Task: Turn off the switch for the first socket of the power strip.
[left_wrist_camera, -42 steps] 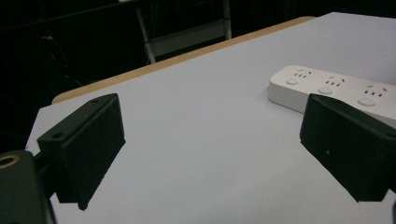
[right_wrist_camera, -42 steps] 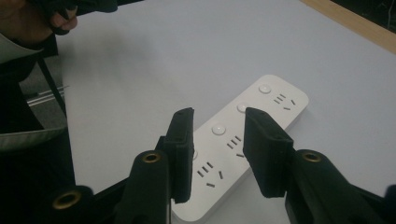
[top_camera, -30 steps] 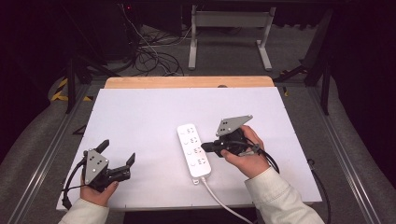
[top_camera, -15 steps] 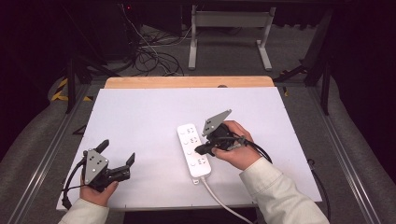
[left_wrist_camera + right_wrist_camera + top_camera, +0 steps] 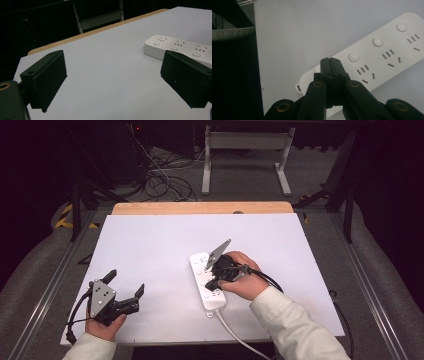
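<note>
The right gripper [image 5: 329,60], jaws clenched on nothing, has slid over the strip [image 5: 206,280]; a button [image 5: 353,56] press looks next. The left gripper [image 5: 125,287] idles, released.

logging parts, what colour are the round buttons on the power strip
White, like the power strip itself; clearest in the right gripper view.

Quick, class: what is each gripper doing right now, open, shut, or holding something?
Left gripper: open, holding nothing, jaws apart above the white table.
Right gripper: shut, holding nothing, tips over the white plastic power strip.
</note>
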`<state>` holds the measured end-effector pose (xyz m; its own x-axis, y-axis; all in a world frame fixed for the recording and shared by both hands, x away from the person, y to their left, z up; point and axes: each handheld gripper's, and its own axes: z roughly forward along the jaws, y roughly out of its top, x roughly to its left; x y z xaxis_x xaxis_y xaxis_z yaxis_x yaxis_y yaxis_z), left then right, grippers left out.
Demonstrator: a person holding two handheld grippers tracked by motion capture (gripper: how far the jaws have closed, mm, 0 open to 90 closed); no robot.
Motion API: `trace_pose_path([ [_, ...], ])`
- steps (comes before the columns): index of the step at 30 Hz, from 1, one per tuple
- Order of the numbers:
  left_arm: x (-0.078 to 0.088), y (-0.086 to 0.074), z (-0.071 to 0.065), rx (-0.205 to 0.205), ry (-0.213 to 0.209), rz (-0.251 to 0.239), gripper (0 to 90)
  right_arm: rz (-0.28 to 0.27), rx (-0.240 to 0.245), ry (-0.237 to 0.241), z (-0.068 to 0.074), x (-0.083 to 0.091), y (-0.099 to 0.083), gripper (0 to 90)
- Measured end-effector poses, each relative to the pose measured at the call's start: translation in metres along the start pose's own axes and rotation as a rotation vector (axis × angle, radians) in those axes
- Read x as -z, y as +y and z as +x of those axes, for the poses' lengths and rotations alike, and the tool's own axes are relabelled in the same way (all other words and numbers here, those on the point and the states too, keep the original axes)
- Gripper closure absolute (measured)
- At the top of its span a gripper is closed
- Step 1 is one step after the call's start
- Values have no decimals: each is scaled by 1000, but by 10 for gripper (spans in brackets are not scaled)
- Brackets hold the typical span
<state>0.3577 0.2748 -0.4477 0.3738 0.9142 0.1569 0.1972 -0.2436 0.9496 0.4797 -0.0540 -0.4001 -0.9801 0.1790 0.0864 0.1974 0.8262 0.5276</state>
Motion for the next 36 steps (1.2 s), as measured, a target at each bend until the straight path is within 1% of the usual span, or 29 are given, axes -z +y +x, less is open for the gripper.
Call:
trace_pose_path([
  [4, 0, 0, 0, 1, 0, 0, 69, 17, 8, 3, -1, -6, 1, 900],
  [15, -1, 0, 0, 4, -3, 6, 69, 69, 4, 9, 0, -19, 3, 900],
  [18, -1, 0, 0, 3, -2, 8, 69, 68, -4, 12, -1, -23, 2, 900],
  [19, -1, -1, 0, 4, -3, 7, 69, 79, 3, 9, -1, -24, 2, 900],
  [21, -1, 0, 0, 2, -3, 8, 69, 79, 3, 13, -1, -26, 2, 900],
  [22, -1, 0, 0, 3, -4, 7, 69, 86, -5, 6, -1, -27, 2, 900],
  [23, -1, 0, 0, 4, -3, 7, 69, 88, 3, 11, -1, -28, 2, 900],
  [32, -1, -1, 1, 4, -4, 8, 69, 110, 7, 6, -1, -35, 2, 900],
  [36, -1, -1, 0, 4, -4, 8, 69, 110, 12, 7, 0, -38, 2, 900],
])
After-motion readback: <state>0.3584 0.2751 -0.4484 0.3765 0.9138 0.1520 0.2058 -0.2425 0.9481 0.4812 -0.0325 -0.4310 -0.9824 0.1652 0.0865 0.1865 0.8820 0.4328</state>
